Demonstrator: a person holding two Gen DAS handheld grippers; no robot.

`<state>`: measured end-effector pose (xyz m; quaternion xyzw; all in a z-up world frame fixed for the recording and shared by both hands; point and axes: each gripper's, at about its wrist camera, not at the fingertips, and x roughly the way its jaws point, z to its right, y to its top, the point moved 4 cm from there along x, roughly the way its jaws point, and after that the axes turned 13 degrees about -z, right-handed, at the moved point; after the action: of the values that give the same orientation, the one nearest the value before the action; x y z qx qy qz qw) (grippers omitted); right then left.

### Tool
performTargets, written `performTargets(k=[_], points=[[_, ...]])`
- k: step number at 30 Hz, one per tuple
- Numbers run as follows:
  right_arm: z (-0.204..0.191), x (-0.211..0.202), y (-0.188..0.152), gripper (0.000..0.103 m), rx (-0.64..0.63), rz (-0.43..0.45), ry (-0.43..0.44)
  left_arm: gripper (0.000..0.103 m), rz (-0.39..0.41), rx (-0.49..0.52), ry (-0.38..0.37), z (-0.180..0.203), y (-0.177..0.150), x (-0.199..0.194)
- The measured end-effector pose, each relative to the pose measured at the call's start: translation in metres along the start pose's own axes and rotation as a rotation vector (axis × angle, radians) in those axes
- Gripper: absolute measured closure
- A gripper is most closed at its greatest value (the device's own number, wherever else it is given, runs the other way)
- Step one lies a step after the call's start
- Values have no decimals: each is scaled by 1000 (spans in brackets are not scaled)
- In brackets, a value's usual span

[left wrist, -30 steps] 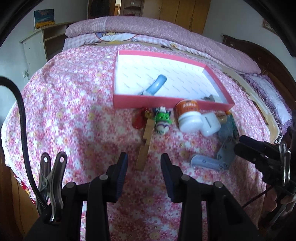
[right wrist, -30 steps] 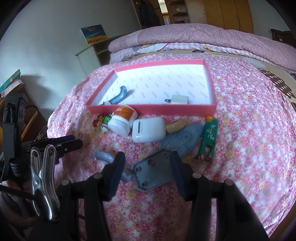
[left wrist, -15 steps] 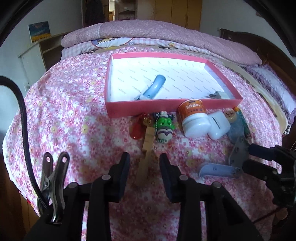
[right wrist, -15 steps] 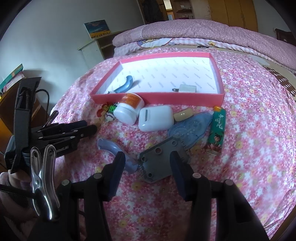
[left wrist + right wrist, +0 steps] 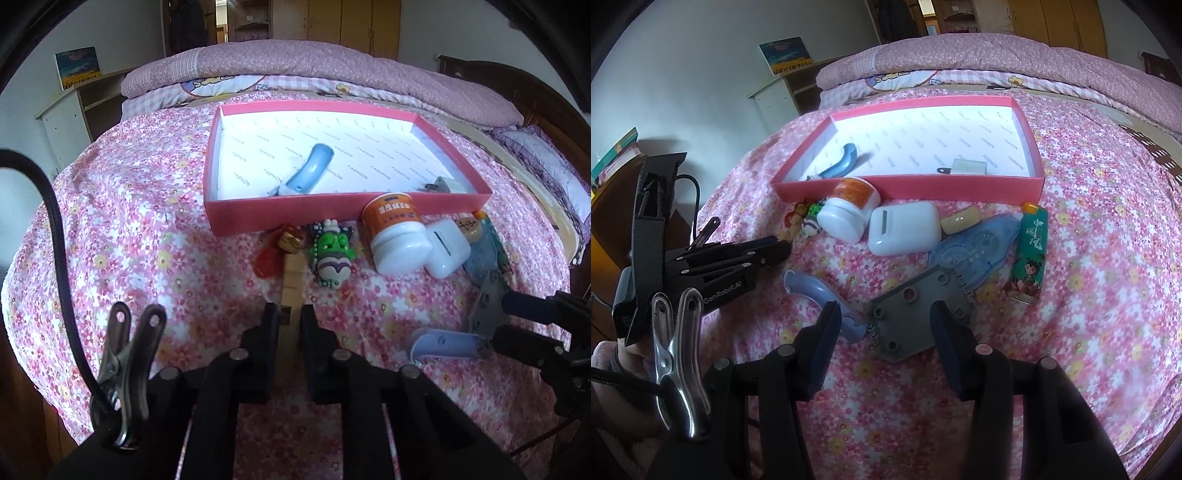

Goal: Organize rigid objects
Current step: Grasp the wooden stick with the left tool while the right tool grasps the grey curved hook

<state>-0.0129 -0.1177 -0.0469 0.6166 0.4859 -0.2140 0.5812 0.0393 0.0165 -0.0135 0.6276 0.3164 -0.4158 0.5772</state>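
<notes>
I've got a floral pink cotton bedspread (image 5: 147,229) w/ a shallow red cardboard box (image 5: 343,212) on it, white printed liner inside. In the box: a curved glossy blue plastic handle (image 5: 308,173) and a small white charger plug (image 5: 967,167) near the front-right corner. In front of the box, a row of hard bits: red charm (image 5: 273,251), green rubbery cartoon keychain (image 5: 332,251), round white pill bottle w/ orange label (image 5: 397,232) lying on its side, smooth white earbud case (image 5: 905,229), a tan cylindrical piece (image 5: 960,220), translucent blue correction-tape shell (image 5: 979,247), green printed lighter (image 5: 1030,258).

Left gripper (image 5: 290,321): fingers nearly together, pinching the near end of a flat wooden clothespin (image 5: 291,273) that lies on the spread, pointing toward the box.

Right gripper (image 5: 884,325): spread wide, gripping nothing. Between and just ahead of its fingers sits a flat grey plate w/ round holes (image 5: 919,314); a second curved lilac-blue handle (image 5: 816,291) lies by the left finger. Can't tell if the fingers touch either.
</notes>
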Motion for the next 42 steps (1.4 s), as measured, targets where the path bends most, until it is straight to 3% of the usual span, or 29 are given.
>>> performTargets(k=[12,27,39,42], points=[[-8,0,1,52,-28,3,6,91,-17,-42,-36,-15,-25,-13],[-50,13,2,52,-201,-40,11,91,-5,-59,-60,-18,-34,-12],[-57,44,13,52,-281,-93,-36,86,-3,-56,-65,-16,-34,-11],[-60,47,16,52,-286,-84,-42,81,0,-50,-69,-15,-34,-11]])
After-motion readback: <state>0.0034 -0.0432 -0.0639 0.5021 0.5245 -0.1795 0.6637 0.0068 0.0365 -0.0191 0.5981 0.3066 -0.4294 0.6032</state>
